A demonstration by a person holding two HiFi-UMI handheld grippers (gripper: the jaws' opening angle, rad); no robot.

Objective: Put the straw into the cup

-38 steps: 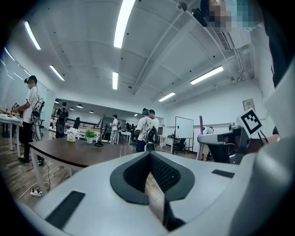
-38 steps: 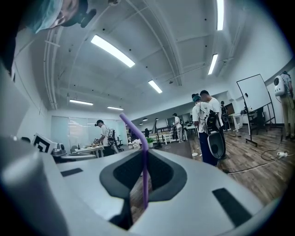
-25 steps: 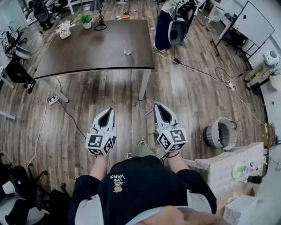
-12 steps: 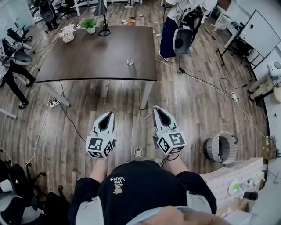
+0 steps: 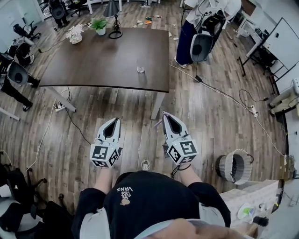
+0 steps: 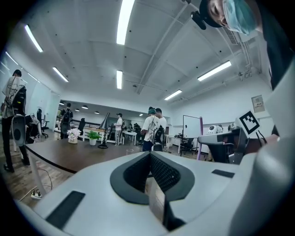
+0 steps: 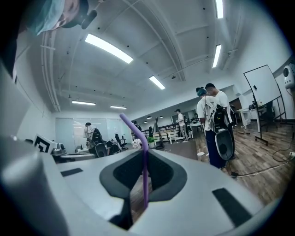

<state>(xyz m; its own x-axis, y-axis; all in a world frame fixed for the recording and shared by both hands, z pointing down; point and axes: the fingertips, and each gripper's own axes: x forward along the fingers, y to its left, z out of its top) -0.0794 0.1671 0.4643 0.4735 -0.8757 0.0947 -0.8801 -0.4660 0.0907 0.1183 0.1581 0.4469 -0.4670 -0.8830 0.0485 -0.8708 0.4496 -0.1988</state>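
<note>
A clear glass cup [image 5: 140,69] stands on the dark brown table [image 5: 93,56], near its right end and well ahead of both grippers. My right gripper [image 5: 166,114] is held level over the wooden floor, shut on a purple straw [image 5: 159,123]. In the right gripper view the straw [image 7: 144,170] stands upright between the closed jaws [image 7: 144,152], its bent top leaning left. My left gripper [image 5: 115,120] is alongside, level, with its jaws shut and nothing in them. In the left gripper view its tips [image 6: 150,154] meet in front of the table.
A potted plant [image 5: 100,25], a flower bunch [image 5: 76,33] and a black lamp [image 5: 113,9] stand at the table's far edge. A person with a backpack [image 5: 202,32] stands at the table's right. Cables cross the floor; a wire basket [image 5: 233,165] is at right and office chairs at left.
The table and cup have come closer and lower in the head view as I walk toward them. Both grippers keep their pose, and the straw stays gripped.
</note>
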